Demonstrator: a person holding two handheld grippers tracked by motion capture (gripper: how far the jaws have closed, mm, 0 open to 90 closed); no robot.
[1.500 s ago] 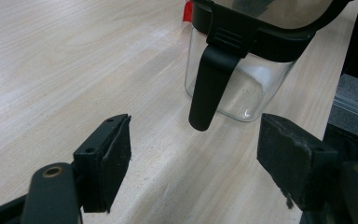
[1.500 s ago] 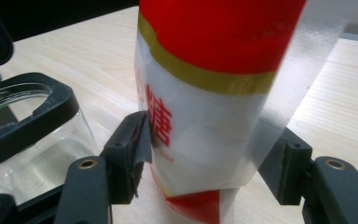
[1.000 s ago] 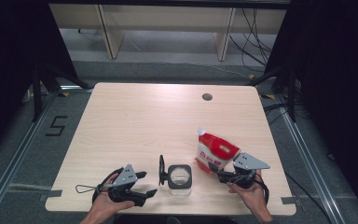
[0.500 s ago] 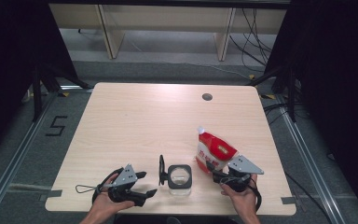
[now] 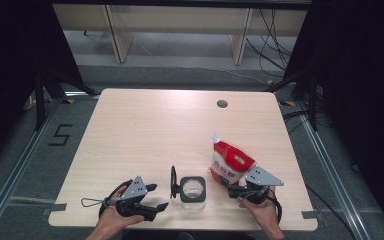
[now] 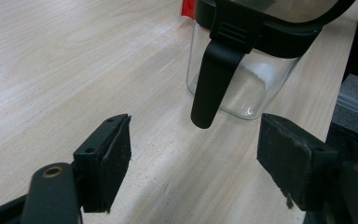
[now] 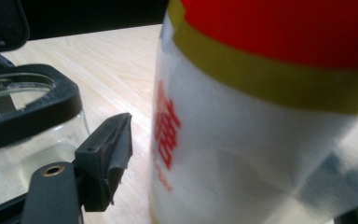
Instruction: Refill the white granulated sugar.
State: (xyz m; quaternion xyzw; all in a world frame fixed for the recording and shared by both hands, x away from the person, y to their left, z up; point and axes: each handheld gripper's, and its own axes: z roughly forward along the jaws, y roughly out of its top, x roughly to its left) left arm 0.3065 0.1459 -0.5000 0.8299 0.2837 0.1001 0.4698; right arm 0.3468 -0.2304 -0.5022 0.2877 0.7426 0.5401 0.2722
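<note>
Beside the jar (image 5: 192,189), left tool (image 5: 150,197) gapes empty.

A rectangular light wooden table with rounded corners (image 5: 145,130) stands on a grey carpeted floor (image 5: 25,165), with a small round dark grommet hole (image 5: 222,104) near its far edge. Black curtains (image 5: 15,55) hang on either side of the table. Beyond its far edge stand pale wooden shelf legs (image 5: 112,35) and loose black cables (image 5: 270,35); left of the table, a black "5" (image 5: 60,135) marks the floor.
</note>
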